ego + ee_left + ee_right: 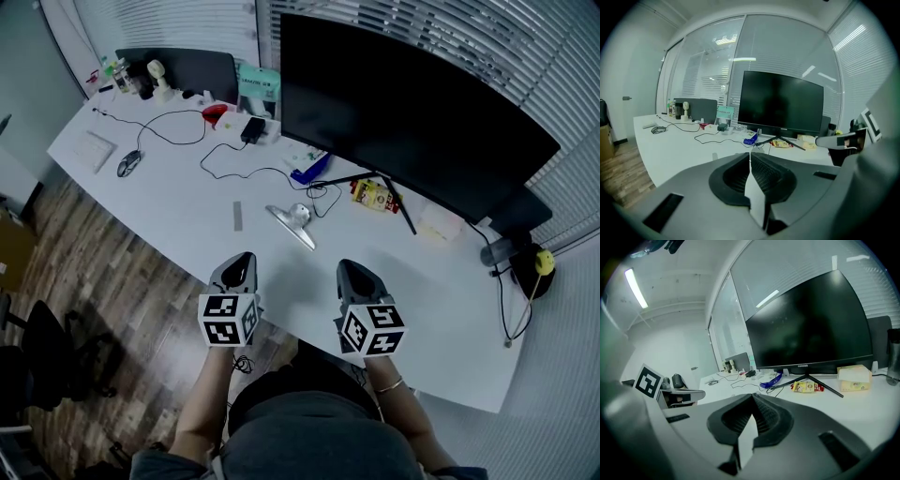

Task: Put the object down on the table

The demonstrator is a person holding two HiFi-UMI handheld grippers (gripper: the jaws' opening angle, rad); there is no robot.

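A silver metal clip-like object (294, 218) lies on the white table (178, 202), just beyond and between my two grippers, and neither touches it. My left gripper (241, 259) hovers over the table's near edge with its jaws shut and nothing between them (750, 155). The right gripper (350, 268) is level with it to the right, also shut and empty (752, 397). In each gripper view the other gripper shows at the side: the right one (838, 139) and the left one (680, 395).
A large black monitor (403, 112) on a thin-legged stand fills the far side. Near its foot lie a blue object (310, 170), a yellow snack packet (372, 195), black cables (234, 169) and a grey strip (238, 216). A mouse (128, 163) sits far left.
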